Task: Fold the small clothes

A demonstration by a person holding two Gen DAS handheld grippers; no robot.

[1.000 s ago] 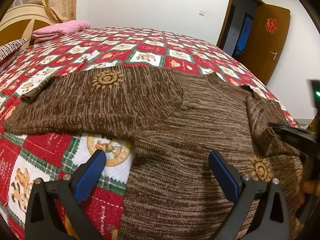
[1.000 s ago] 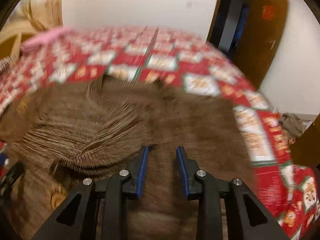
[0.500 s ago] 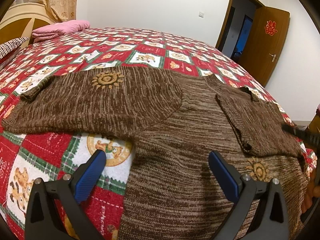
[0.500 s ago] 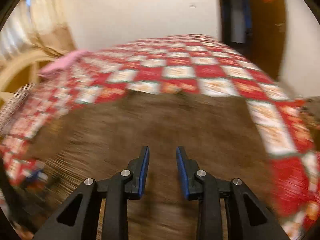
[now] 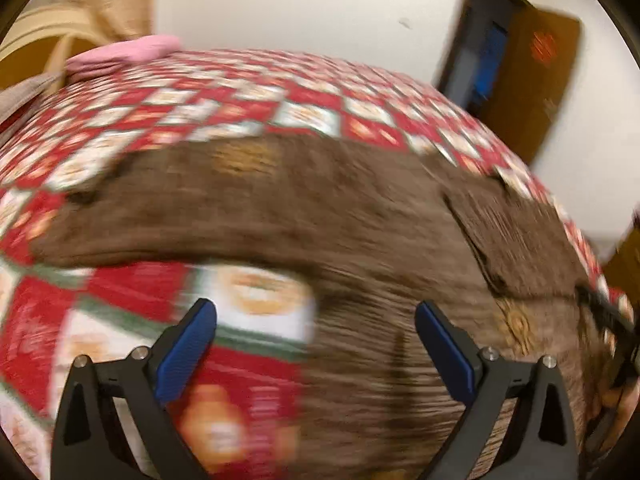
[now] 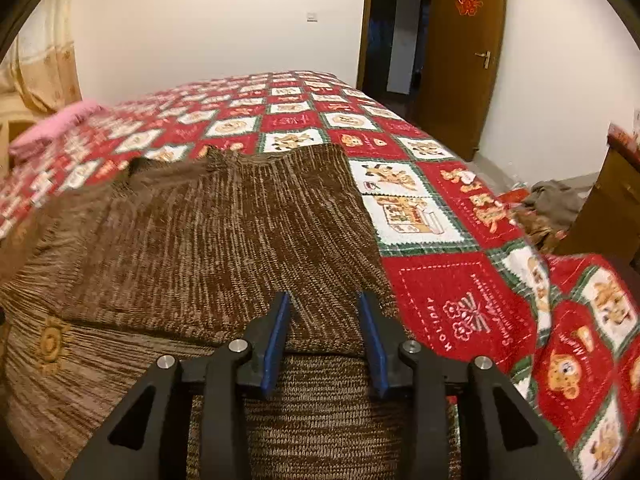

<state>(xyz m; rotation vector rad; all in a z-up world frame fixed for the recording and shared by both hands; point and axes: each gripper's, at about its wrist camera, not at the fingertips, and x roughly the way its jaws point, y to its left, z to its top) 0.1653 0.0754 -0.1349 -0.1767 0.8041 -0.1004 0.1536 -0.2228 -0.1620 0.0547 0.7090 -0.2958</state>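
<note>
Brown sweater [image 6: 208,240] spread on the quilt [image 6: 472,292] under both our tongs.

Our left tongs [image 5: 316,328] are spread wide and hold nothing, one finger over the quilt and the other over the sweater, which stretches ahead and off to the right in a blurred view. Our right tongs [image 6: 324,320] stand partly apart, gripping nothing; the sleeve folded across the sweater's body lies straight ahead, its cuff edge between the fingers.

Two black handheld grippers with blue pads

Left gripper [image 5: 316,334] and right gripper [image 6: 324,330] share black angular frames, silver screws and flat blue finger pads [image 6: 276,338].
</note>
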